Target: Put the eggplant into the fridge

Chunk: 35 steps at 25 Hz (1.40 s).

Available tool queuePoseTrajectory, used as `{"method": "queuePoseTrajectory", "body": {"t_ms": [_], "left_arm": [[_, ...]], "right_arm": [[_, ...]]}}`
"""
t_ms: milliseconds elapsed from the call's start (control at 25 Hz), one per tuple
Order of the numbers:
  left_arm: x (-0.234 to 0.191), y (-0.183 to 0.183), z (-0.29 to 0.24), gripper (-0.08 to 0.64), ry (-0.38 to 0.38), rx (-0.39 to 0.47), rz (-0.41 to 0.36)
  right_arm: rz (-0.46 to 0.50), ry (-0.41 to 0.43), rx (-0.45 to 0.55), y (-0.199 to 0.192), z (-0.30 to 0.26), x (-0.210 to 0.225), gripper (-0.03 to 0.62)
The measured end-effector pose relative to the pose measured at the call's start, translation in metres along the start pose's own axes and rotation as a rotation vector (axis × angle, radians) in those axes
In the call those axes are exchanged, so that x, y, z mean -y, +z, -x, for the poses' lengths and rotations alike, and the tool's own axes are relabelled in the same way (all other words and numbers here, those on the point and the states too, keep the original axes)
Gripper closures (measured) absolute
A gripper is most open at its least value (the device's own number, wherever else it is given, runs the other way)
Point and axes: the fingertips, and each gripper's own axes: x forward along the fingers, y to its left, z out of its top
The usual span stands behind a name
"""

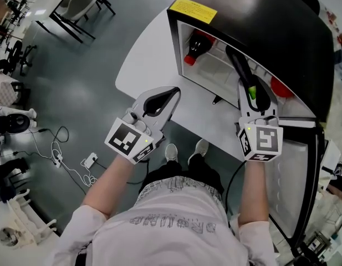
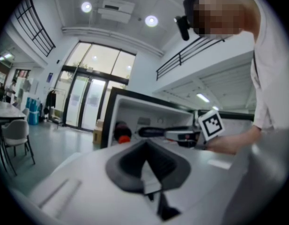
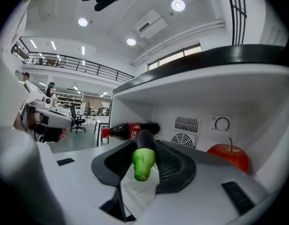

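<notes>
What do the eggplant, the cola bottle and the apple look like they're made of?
Eggplant: probably a plastic or foam replica, given the evenly bright green cap and smooth dark skin with a soft sheen.
Cola bottle: likely glossy clear plastic, with a red cap and label.
Apple: glossy red with a thin stem; real or plastic, I can't tell.

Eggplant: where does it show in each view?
Head view: eggplant right of centre, in the right gripper, reaching into the fridge.
Left gripper view: centre-right, a dark bar.
Right gripper view: centre, between the jaws.
Shared landmark: cola bottle.
</notes>
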Motion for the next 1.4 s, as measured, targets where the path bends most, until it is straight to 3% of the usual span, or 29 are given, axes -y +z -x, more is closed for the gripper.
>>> {"method": "queuePoseTrajectory", "body": {"t_ms": [640, 1400], "left_arm": [[-0.014, -0.011, -0.011, 0.552, -0.010, -0.028, 0.016], [-0.024, -0.015, -0.018, 0.552, -0.006, -0.031, 0.037]], "right_arm": [[0.076, -0.067, -0.014, -0.004, -0.047, 0.007, 0.457], [0.154, -0.126, -0.141, -0.008, -0.077, 0.013, 0.456]]}}
